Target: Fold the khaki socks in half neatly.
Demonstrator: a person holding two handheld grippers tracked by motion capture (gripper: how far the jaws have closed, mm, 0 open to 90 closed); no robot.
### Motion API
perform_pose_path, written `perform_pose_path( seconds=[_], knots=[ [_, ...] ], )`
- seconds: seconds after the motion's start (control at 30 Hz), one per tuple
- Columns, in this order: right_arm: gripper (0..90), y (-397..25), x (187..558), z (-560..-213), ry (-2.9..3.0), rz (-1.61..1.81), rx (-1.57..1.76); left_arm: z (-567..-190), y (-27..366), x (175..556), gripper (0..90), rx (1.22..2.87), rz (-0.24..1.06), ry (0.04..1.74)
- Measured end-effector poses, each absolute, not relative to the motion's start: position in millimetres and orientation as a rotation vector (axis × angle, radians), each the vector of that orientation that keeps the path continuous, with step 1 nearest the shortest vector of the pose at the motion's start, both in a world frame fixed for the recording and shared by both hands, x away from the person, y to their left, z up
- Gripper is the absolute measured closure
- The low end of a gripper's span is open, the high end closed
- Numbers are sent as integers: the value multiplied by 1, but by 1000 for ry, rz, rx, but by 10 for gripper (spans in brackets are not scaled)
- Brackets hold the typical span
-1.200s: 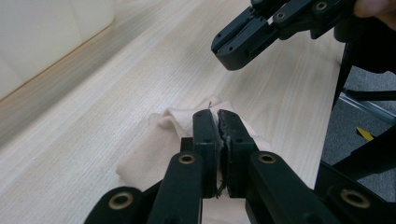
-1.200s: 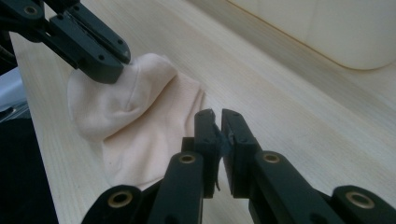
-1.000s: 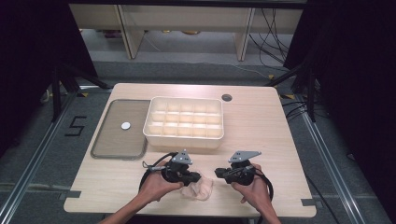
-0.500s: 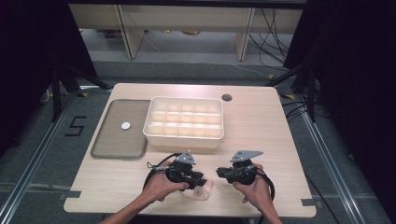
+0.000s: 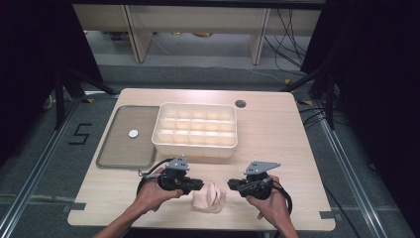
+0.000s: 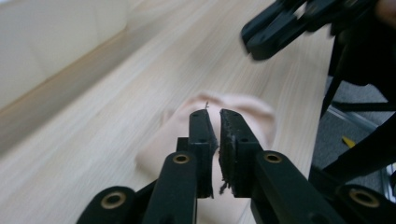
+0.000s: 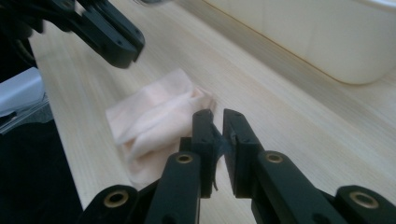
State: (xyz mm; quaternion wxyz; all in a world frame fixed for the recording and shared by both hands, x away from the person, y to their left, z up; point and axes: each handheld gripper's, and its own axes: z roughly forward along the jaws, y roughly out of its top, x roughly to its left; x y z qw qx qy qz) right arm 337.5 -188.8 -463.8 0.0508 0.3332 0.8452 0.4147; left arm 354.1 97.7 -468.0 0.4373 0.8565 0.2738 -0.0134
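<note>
cloth point(image 7: 156, 126): soft, matt | table point(image 5: 277, 144): pale wood grain | bin point(image 5: 195, 130): smooth plastic

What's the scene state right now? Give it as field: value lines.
cloth: pale pink cloth, crumpled on table near front edge, between the grippers
left gripper: jaws nearly shut, above cloth, grip unclear
right gripper: jaws nearly shut, at cloth's edge
organizer: cream compartment box, centre of table
tray: flat tray, left of box, small white disc on it

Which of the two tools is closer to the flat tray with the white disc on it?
The left tool. The tray lies at the table's left side, just beyond it, while the right tool sits past the pink cloth.
</note>
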Motion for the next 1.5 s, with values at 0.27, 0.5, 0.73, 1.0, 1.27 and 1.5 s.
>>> perform_pose_path(
  seconds=[0.27, 0.5, 0.73, 1.0, 1.27, 1.5],
  knots=[
    [869, -174, 332, -459, 2590, 1310, 950, -493, 103, 348, 888, 2204, -21, 698],
    [877, -155, 333, -465, 2646, 1302, 903, -500, 94, 344, 893, 2241, -42, 674],
    [881, -156, 336, -478, 2701, 1194, 917, -501, 93, 344, 893, 2250, -32, 665],
    [885, -164, 338, -499, 2721, 1073, 989, -501, 92, 343, 892, 2251, -27, 674],
    [873, -164, 336, -484, 2664, 1131, 987, -499, 93, 343, 891, 2240, -17, 659],
    [775, -152, 334, -468, 2620, 1192, 968, -490, 98, 340, 888, 2210, 1, 670]
  ],
)
